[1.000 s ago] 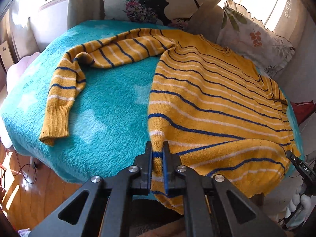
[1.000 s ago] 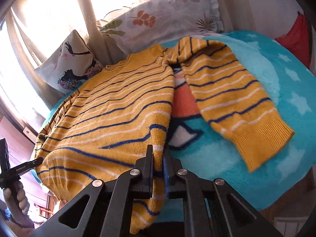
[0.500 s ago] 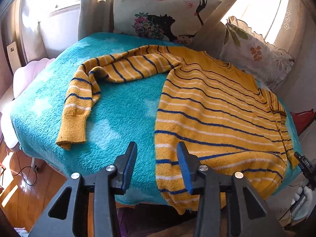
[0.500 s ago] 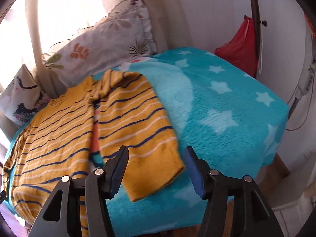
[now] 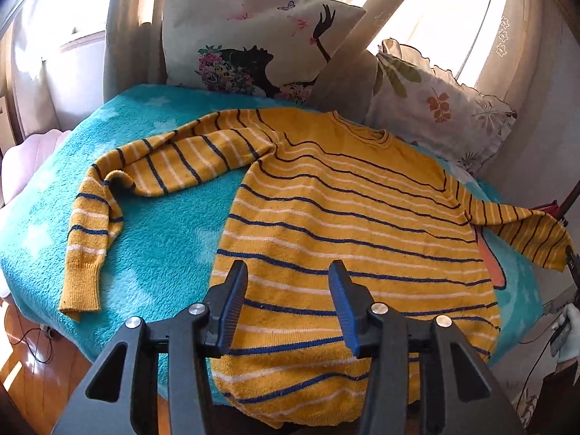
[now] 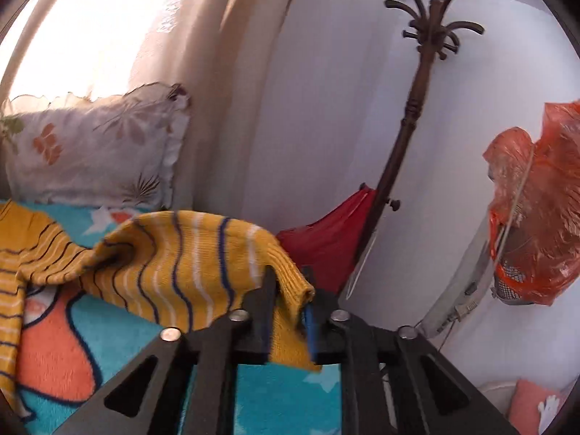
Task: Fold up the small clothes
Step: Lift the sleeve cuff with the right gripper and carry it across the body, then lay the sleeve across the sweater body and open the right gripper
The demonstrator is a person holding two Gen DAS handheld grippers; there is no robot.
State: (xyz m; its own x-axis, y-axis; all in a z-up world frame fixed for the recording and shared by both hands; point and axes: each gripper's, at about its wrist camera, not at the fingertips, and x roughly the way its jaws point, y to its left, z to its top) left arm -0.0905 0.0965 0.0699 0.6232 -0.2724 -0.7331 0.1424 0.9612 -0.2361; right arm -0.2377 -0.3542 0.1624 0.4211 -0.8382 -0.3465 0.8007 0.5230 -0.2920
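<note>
A: From the left wrist, what do you get?

B: A mustard-yellow knitted sweater with navy and white stripes (image 5: pixel 348 217) lies flat, face down or up I cannot tell, on a fluffy turquoise fleece blanket with pale stars (image 5: pixel 152 253). The knit looks soft and slightly fuzzy, with a ribbed hem and cuffs. One sleeve bends out to the left side of the picture and turns down toward the blanket's edge. The other sleeve is lifted off the blanket at the far right

A: And the left gripper (image 5: pixel 288 304)?

B: Black plastic, blue ribbed pads, jaws opening with nothing between them; it hovers above the sweater's lower body. Behind stand a cream cushion printed with a black silhouette and flowers (image 5: pixel 261 43) and a frilled white pillow with leaf print (image 5: pixel 435 108)

A: Now the right wrist?

B: The right gripper (image 6: pixel 288 311) has the ribbed cuff of the raised sleeve between its fingers, jaws closing, pads against the knit on both sides. The sleeve drapes back in a soft arch toward the sweater body at the left edge. Under it the blanket shows an orange patch outlined in dark blue

A: Anything behind?

B: A dark turned-wood coat stand (image 6: pixel 409 116) against a white wall, red fabric (image 6: pixel 326 243) at its foot, and a crinkled orange plastic bag (image 6: pixel 536 210)
</note>
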